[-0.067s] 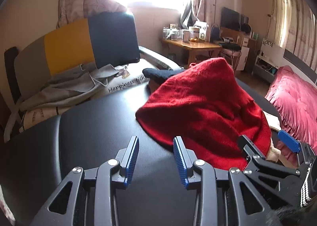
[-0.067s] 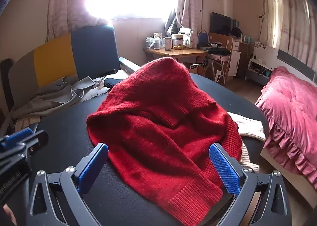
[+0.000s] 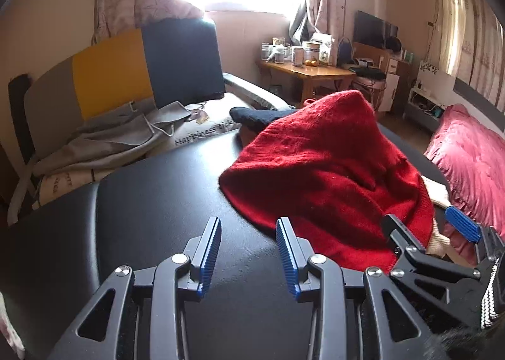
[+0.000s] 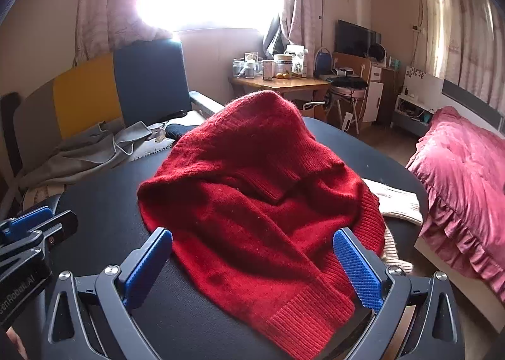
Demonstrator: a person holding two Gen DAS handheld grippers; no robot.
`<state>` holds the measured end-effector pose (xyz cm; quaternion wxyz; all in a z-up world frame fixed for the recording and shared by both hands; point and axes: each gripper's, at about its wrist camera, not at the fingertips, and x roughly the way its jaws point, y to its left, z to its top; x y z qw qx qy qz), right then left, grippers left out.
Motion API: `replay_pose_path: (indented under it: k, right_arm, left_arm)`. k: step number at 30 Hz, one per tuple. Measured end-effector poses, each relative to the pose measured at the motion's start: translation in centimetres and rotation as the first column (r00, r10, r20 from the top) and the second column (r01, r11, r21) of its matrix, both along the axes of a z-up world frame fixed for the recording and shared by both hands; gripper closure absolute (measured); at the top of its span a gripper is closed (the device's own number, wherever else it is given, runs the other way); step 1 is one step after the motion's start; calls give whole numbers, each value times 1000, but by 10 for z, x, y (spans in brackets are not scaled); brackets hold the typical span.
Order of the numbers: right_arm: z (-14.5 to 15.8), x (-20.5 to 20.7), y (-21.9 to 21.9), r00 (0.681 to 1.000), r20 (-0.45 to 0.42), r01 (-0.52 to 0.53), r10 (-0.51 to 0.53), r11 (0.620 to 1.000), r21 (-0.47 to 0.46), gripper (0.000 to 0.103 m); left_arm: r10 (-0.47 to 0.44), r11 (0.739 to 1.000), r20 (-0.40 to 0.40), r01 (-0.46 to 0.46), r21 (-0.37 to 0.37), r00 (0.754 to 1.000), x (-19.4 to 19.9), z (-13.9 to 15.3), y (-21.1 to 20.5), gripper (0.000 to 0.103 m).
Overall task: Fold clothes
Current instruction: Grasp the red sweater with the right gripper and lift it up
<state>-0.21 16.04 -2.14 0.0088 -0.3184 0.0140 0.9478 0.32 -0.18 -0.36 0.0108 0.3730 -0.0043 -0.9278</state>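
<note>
A crumpled red knitted sweater (image 4: 258, 202) lay heaped on the black padded tabletop (image 3: 164, 202), and I take that sweater as my landmark. My left gripper (image 3: 248, 252), black with blue ribbed pads, hovered over bare tabletop just left of the sweater's near edge; its jaws stood apart with nothing between them. My right gripper (image 4: 252, 268) sat at the sweater's near side, its jaws spread wide on either side of the ribbed hem, the blue pads (image 4: 358, 271) flanking the cloth. I could not tell whether they touched it, and they were not clamped on it. In the left wrist view the right gripper (image 3: 429, 230) showed at the sweater's right edge. A cream knitted garment (image 4: 397, 202) peeked out from under the sweater's right side. Behind the sweater to the left, a grey cloth (image 3: 104, 142) was draped over a sofa with yellow and dark blue cushions (image 3: 142, 69). Right of the sweater stood a bed with a pink ruffled cover (image 4: 467, 180). Behind it stood a wooden table (image 4: 284, 84) crowded with jars.
</note>
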Motion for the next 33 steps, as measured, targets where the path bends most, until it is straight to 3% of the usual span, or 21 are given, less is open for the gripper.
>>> replay_pose_path:
  k: [3,5,9,13,16,18,22,25,28,30,33]
  right_arm:
    - [0,4,3,1000,6,-1,1,1000,-6,0]
    - [-7,4,-7,1000,29,-7,5,999,43,0]
    - [-17,13,1,995,19,-98,100,993,-62,0]
    - [-33,5,26,951,-18,-298,307,904,-306,1]
    - [-27,-26,49,935,-59,-341,349,845,-413,11]
    - [-17,-57,62,940,-60,-328,335,846,-421,18]
    - [7,-119,70,965,-25,-258,263,918,-301,19]
    - [18,-165,75,975,8,-208,222,928,-309,19]
    - [22,-189,94,989,4,-129,147,883,-452,19]
    - [27,-191,113,995,-62,-94,72,836,-540,19]
    - [20,-200,135,993,-117,-89,17,756,-648,0]
  left_arm:
    - [4,1000,4,-4,6,1000,3,-4,-2,65]
    - [7,1000,6,-7,10,1000,6,-7,-3,62]
    - [-27,999,96,25,29,995,8,-35,-15,60]
    - [-14,992,187,-9,123,982,25,-78,-53,60]
    - [11,986,245,-51,157,969,36,-103,-79,60]
    - [38,984,268,-83,157,963,43,-115,-95,60]
    - [28,970,259,-89,228,965,53,-123,-118,60]
    - [17,965,257,-83,249,966,52,-124,-120,57]
    - [7,961,242,-73,266,970,53,-125,-119,54]
    - [-5,961,233,-60,271,972,54,-125,-119,54]
    - [-15,956,225,-52,289,974,50,-126,-121,54]
